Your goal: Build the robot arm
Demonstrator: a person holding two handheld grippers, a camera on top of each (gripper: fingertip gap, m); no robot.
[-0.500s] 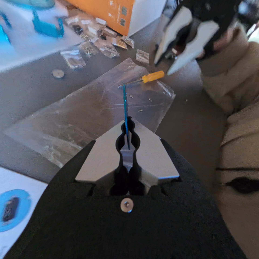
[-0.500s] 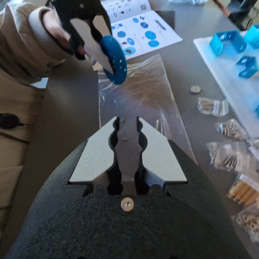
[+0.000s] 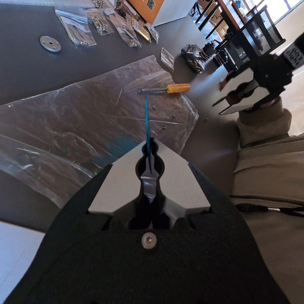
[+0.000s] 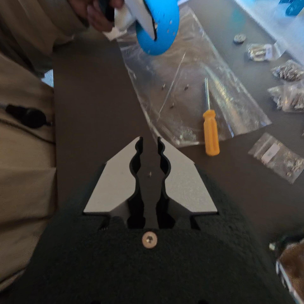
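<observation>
Blue disc [image 3: 147, 118]: we see it edge-on in the left wrist view, clamped between the two fingers of the left gripper [image 3: 149, 141], whose jaws stand closed on its rim. From the right wrist view we see the same disc face-on [image 4: 162, 28] at the top of the frame, a flat round plate with small holes, held up above the table by the left gripper [image 4: 148, 24] and a person's hand [image 4: 100, 16] behind it

Right gripper [image 4: 149, 139]: its jaws stand a narrow way apart and hold nothing; between them we see bare dark table [image 4: 98, 98] and one small screw [image 4: 150, 174] lying on it. In the left wrist view we find this gripper [image 3: 218, 108] at the right edge, raised clear of the table, with a beige sleeve [image 3: 263, 121] below it

Below the disc lies a clear plastic bag [image 3: 74, 125], flat on the table, with a few loose screws [image 3: 163, 128] on its near end. A screwdriver with an orange handle [image 4: 210, 131] rests with its shaft on the bag and its handle over the bag's edge, just to the right of the right gripper's tips

Farther out we note several small bags of hardware [image 3: 77, 31], a silver metal disc with holes [image 3: 50, 44] lying alone on the table, and an orange box [image 3: 146, 8] behind them. Blue metal parts [image 4: 294, 8] show blurred at the top right corner of the right wrist view
</observation>
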